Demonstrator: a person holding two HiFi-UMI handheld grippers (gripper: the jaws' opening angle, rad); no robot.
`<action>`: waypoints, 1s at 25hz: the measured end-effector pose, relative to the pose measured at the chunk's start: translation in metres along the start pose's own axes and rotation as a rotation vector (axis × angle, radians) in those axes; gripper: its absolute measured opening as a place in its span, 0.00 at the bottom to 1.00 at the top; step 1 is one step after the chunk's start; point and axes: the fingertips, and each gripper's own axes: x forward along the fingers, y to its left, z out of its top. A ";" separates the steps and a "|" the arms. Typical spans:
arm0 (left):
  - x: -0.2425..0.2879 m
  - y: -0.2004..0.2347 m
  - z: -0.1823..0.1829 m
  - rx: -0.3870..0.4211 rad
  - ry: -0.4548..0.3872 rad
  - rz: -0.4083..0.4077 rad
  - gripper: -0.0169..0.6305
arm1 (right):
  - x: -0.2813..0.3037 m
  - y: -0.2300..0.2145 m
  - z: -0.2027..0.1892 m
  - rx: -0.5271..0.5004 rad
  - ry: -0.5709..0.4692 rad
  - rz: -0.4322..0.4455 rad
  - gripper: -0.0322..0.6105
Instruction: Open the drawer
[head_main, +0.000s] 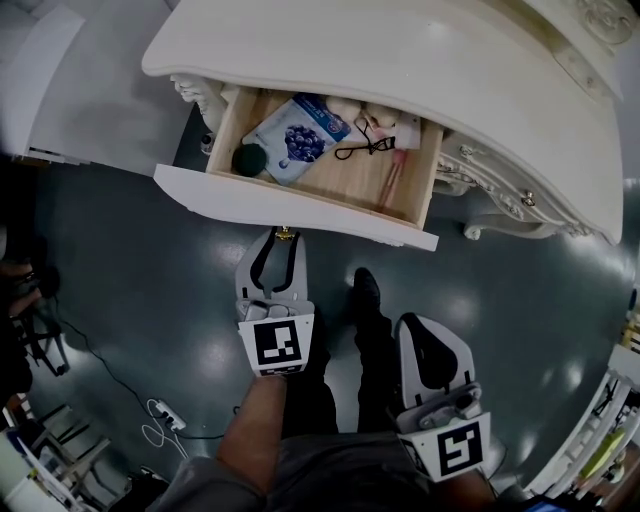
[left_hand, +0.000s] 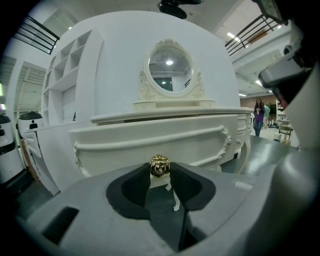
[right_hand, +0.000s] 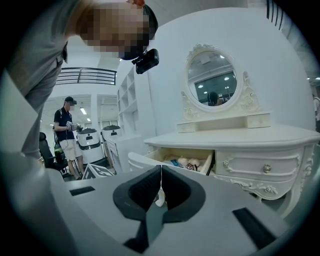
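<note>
No readable text, brand or number anywhere.
- Blue packet (head_main: 297, 137) inside drawer (head_main: 300, 205): carried printed picture, lettering too small to read.
- Left marker cube (head_main: 276, 344) and right marker cube (head_main: 455, 447), below drawer front: bore square black-and-white code patterns only, no letters or digits.

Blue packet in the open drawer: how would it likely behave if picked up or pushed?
The blue packet looks flat and thin, so it is probably light and floppy, bending if pinched at one edge. Its printed surface looks smooth, so it may slip. It lies loose in the drawer beside a dark round thing, so a push would likely slide it.
</note>
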 end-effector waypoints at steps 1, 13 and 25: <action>0.000 0.000 0.000 0.000 0.000 0.001 0.23 | -0.001 0.000 -0.001 0.001 0.002 -0.001 0.07; -0.047 -0.002 -0.020 0.010 -0.010 0.005 0.23 | -0.034 0.030 -0.017 -0.007 0.005 -0.010 0.07; -0.047 -0.003 -0.020 0.009 -0.009 0.002 0.23 | -0.036 0.029 -0.013 -0.010 0.006 -0.010 0.07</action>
